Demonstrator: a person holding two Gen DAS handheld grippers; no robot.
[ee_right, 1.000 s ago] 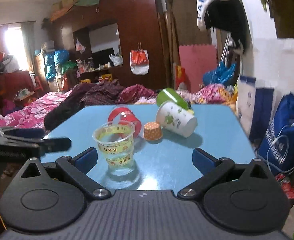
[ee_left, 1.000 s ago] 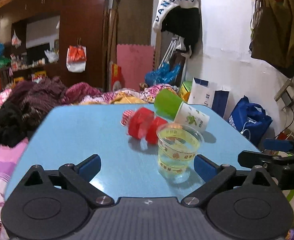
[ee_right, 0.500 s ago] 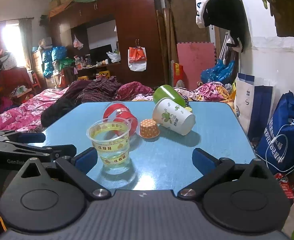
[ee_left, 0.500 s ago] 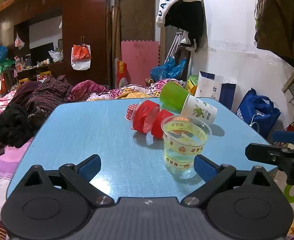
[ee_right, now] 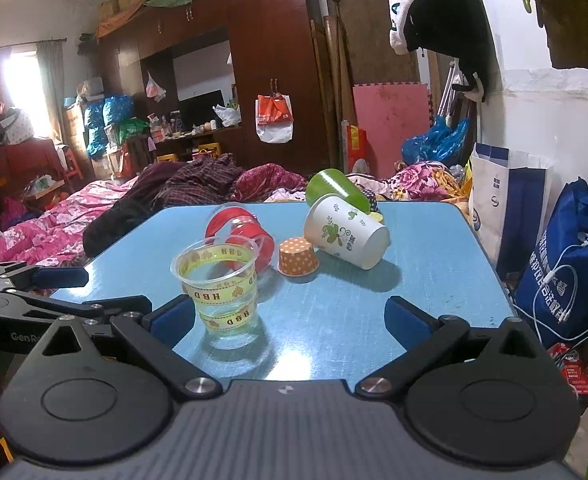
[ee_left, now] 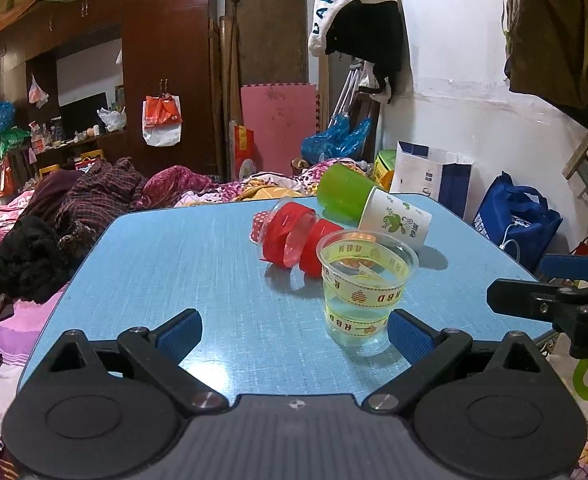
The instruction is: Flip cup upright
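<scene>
A clear plastic cup with yellow bands stands upright near the front of the blue table; it also shows in the right wrist view. Behind it lie on their sides a red-banded clear cup, a white paper cup with green leaves and a green cup. An orange dotted paper cup sits upside down. My left gripper is open and empty, just short of the clear cup. My right gripper is open and empty.
A bed with piled clothes runs along the table's left and far sides. Blue and white bags stand on the floor to the right, by a white wall. Each gripper shows at the edge of the other's view.
Both grippers have drawn back and risen a little from the table; the clear cup stays upright where it stood. The other cups have not moved.
</scene>
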